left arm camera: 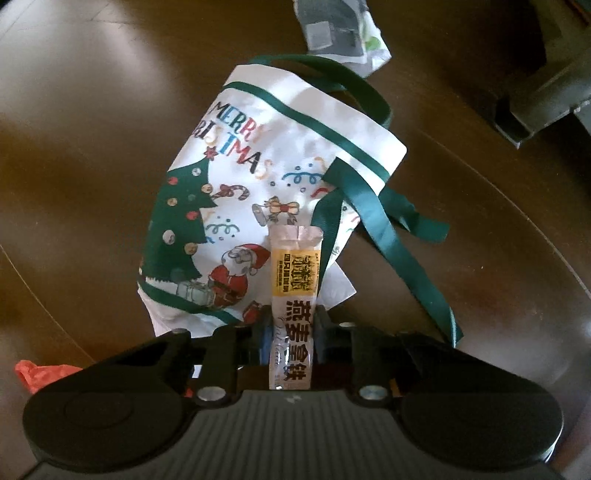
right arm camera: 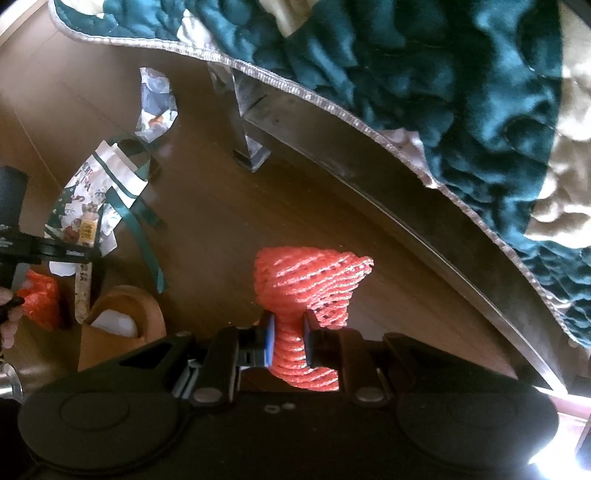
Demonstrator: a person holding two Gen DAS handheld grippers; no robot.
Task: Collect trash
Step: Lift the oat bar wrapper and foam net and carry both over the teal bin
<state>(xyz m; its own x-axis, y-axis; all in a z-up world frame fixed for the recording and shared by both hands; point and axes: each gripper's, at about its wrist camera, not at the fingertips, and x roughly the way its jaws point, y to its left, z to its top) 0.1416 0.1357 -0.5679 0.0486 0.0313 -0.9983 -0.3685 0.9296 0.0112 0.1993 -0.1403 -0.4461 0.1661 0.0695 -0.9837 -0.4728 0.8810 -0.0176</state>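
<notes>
My left gripper (left arm camera: 291, 325) is shut on a long snack wrapper (left arm camera: 294, 280) with a yellow label, held upright just above a white Christmas tote bag (left arm camera: 258, 155) with green straps lying on the wooden floor. My right gripper (right arm camera: 290, 332) is shut on a red foam fruit net (right arm camera: 310, 284), held above the floor. In the right wrist view the tote bag (right arm camera: 88, 192) lies at the left with the left gripper over it. A crumpled printed wrapper (left arm camera: 343, 33) lies beyond the bag; it also shows in the right wrist view (right arm camera: 157, 103).
A second red net (right arm camera: 40, 302) lies at the left by a tan slipper (right arm camera: 125, 317); it peeks out in the left wrist view (left arm camera: 40, 373). A bed with a teal quilt (right arm camera: 443, 74) overhangs the right side, with a metal leg (right arm camera: 247, 122). Dark furniture (left arm camera: 535, 85) stands at the far right.
</notes>
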